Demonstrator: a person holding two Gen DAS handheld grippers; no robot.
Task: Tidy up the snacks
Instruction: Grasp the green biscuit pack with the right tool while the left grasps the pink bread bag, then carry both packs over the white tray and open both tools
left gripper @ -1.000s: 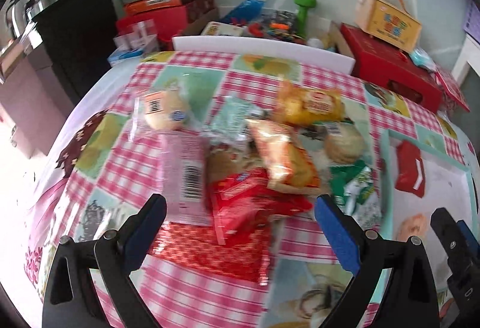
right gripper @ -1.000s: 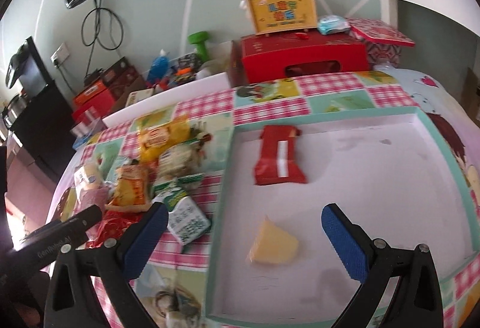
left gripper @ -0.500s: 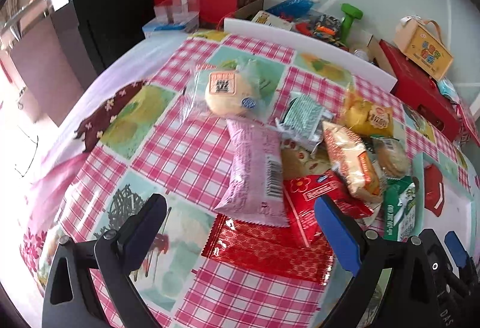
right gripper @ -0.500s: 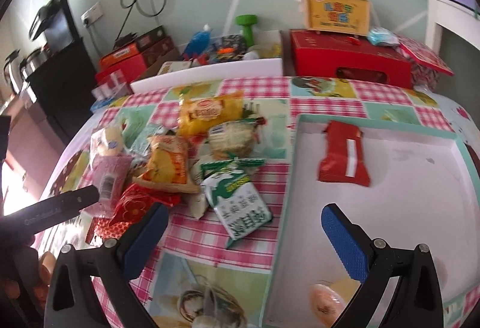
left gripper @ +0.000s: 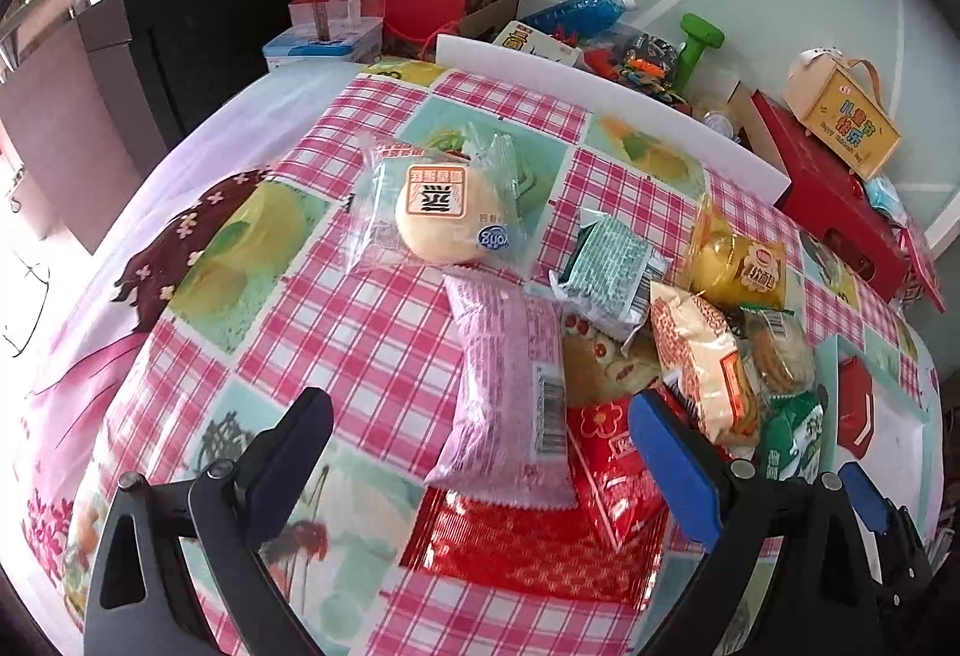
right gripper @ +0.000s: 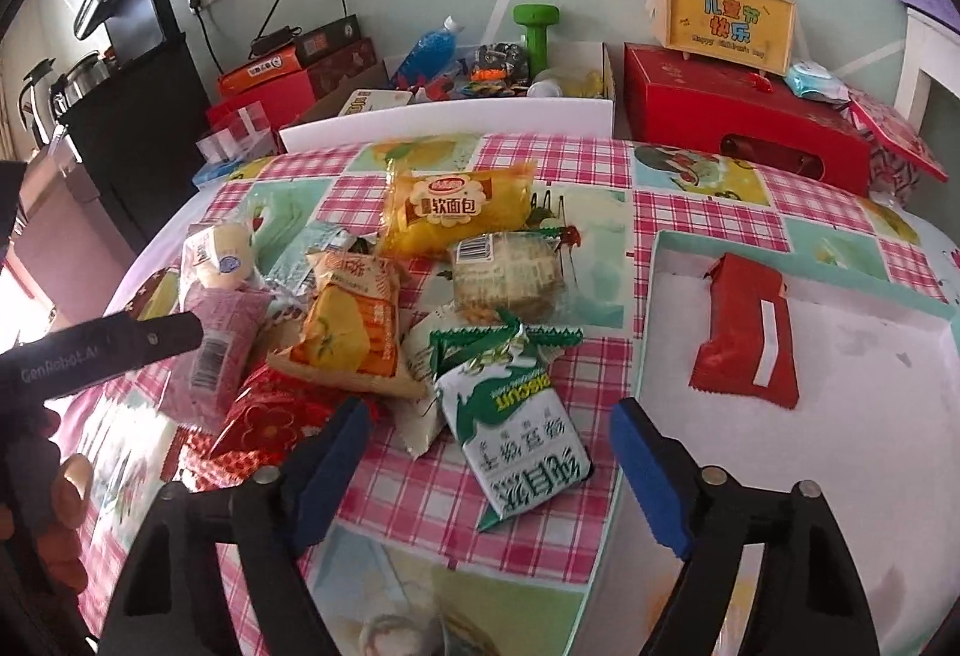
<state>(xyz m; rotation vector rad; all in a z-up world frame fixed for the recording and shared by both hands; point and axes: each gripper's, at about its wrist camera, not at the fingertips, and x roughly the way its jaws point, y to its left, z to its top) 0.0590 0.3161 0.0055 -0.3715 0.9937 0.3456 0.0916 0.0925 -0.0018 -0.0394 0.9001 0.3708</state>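
While you held both tools above the checked tablecloth (left gripper: 372, 332), your left gripper (left gripper: 480, 446) stood with jaws apart and empty, the pink wafer packet (left gripper: 510, 392) lying between its fingers on the cloth. Your right gripper (right gripper: 489, 434) was likewise spread wide and held nothing, with the green biscuit packet (right gripper: 516, 422) just ahead of it. The snack heap lay beside the white tray (right gripper: 840, 476): a yellow soft-bread bag (right gripper: 456, 212), an orange packet (right gripper: 354, 338) and a red packet (left gripper: 612, 464). One red wrapper (right gripper: 750, 332) lay inside the tray.
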